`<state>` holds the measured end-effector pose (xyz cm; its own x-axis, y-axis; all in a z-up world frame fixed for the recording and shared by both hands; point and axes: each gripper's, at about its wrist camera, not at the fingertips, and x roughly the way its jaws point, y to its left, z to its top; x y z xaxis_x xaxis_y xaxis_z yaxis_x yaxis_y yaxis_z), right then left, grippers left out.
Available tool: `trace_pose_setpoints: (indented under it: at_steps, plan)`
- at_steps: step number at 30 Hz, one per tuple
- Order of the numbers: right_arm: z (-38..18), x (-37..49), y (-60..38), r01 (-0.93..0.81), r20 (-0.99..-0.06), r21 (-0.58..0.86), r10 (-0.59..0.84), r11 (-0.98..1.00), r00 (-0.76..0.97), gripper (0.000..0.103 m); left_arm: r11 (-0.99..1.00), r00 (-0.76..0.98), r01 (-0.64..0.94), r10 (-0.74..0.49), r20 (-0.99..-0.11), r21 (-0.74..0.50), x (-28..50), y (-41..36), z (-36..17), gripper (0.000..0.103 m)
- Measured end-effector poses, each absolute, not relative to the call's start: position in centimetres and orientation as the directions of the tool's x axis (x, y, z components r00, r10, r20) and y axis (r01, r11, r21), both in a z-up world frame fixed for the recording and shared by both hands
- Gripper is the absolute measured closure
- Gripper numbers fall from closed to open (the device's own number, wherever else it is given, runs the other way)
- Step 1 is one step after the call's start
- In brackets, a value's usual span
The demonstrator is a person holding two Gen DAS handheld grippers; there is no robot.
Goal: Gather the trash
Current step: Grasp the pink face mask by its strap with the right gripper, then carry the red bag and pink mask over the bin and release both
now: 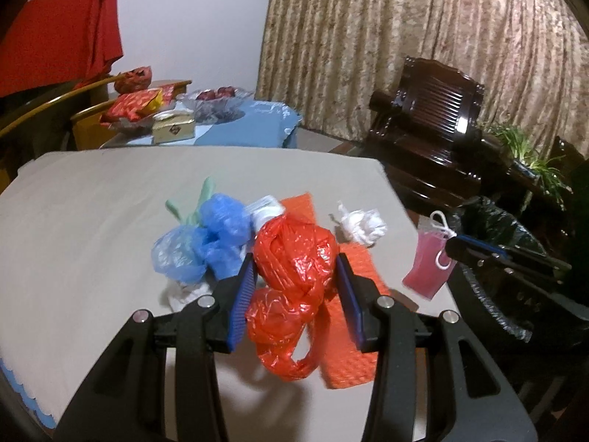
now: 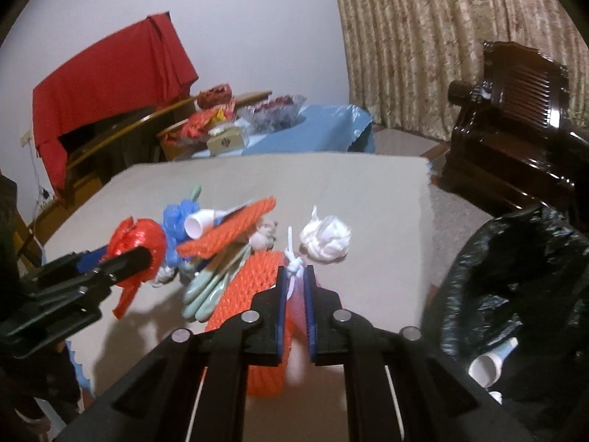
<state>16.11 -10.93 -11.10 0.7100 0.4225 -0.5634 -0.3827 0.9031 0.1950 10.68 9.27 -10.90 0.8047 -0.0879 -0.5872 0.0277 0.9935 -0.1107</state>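
Pinching a knotted red bag (image 1: 294, 280), the left gripper (image 1: 296, 287) has its blue pads pressed on either side of the bag's upper lump; bag hangs above the table (image 1: 92, 221), long axis roughly vertical, looped tail pointing down toward the camera. Right gripper (image 2: 295, 294) is nearly closed on a pink mask (image 1: 429, 263) w/ white knotted ear loops; mask held off the table's right edge, long axis approx. upright, knot end up, just beside the black bin bag (image 2: 515, 280). Bin bag mouth is open and a white cup (image 2: 487, 366) lies inside near its rim. On the table: blue bags (image 1: 210, 239) bunched left of the red bag, a green glove (image 2: 210, 287) w/ fingers pointing toward the near edge, orange foam net (image 2: 239, 232) lying diagonally, low left to high right, atop the pile, a 2nd orange net (image 2: 254, 283) curving under the right gripper, a white cup (image 2: 198, 223) on its side w/ mouth facing near-left, and a white wad (image 2: 325, 241) apart to the right. Behind: blue-covered table w/ a gold box (image 1: 173, 130), red cloth (image 1: 62, 33), curtain (image 1: 423, 48), dark chair (image 1: 434, 121).
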Motion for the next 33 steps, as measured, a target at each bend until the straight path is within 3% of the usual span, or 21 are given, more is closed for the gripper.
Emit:
trace_pose_setpoints:
  at_steps: [16, 33]
  plan:
    - [-7.1, 12.8, -19.9, -0.219, -0.497, 0.185, 0.284, 0.958, 0.820, 0.094, 0.973, 0.808, 0.188, -0.230, -0.543, -0.133, 11.3, 1.8, -8.3, 0.061]
    - [-7.3, 11.7, -30.8, 0.023, -0.503, 0.156, 0.060, 0.988, 0.862, 0.094, 0.903, 0.748, 0.397, -0.421, -0.513, -0.162, 14.3, -9.3, -7.0, 0.061]
